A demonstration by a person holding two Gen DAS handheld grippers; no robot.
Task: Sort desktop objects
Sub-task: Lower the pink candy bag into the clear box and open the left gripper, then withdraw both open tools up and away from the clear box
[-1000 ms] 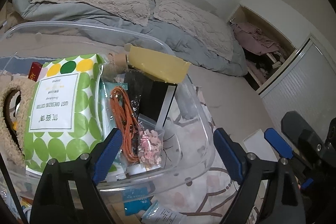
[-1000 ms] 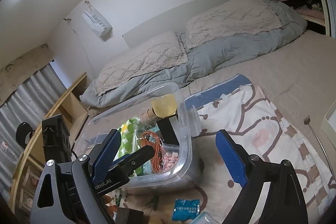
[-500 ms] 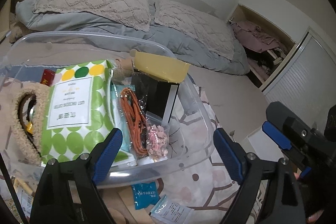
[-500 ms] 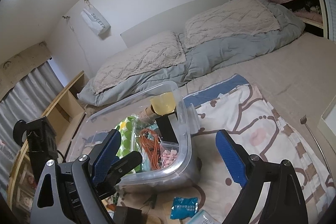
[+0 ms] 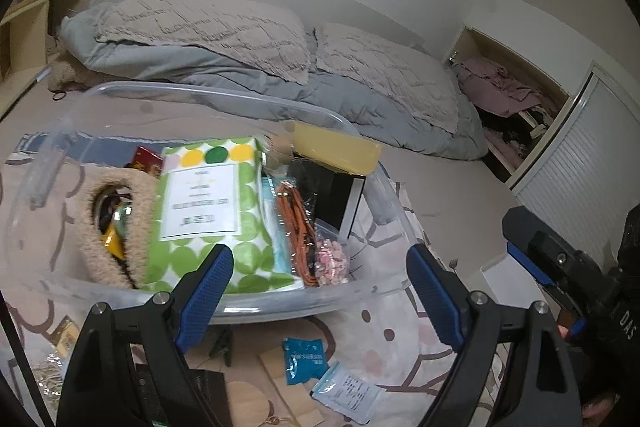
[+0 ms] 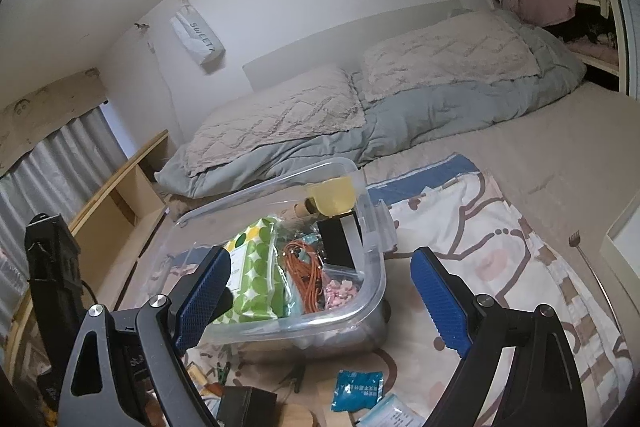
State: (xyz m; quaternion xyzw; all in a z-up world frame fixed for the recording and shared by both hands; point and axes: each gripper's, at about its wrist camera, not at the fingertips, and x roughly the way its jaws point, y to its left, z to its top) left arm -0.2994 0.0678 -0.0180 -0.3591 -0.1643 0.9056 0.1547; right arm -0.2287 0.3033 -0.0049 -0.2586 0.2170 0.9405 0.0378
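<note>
A clear plastic bin (image 5: 372, 301), already packed with sorted goods, sits on a patterned sheet (image 6: 480, 251) spread over a bed, filling the centre of the left wrist view and lying at about 11 o'clock in the right wrist view. It looks rigid but bulky and now fairly weighty; its thick rim is the likeliest place to take it, one side in each grip.

Inside, toward 9 o'clock, a green-dotted cotton pack (image 5: 208, 211) stands on edge: soft, light, easily pinched at its top seam. Just beside it at 3 o'clock, a bagged orange cable (image 5: 298, 227) looks limp and slippery in its film.

Still loose in front of the bin, at 6 o'clock, lie a small blue sachet (image 5: 305, 359) and a pale sachet (image 5: 348, 393), flat and light on what seems a wooden board; each probably needs a pinch by one edge, since a flat packet gives little to bite.

The left hand-held gripper (image 5: 320, 291) hangs with jaws spread wide and nothing between them; the right hand-held gripper (image 6: 320, 295) is likewise agape and empty.
</note>
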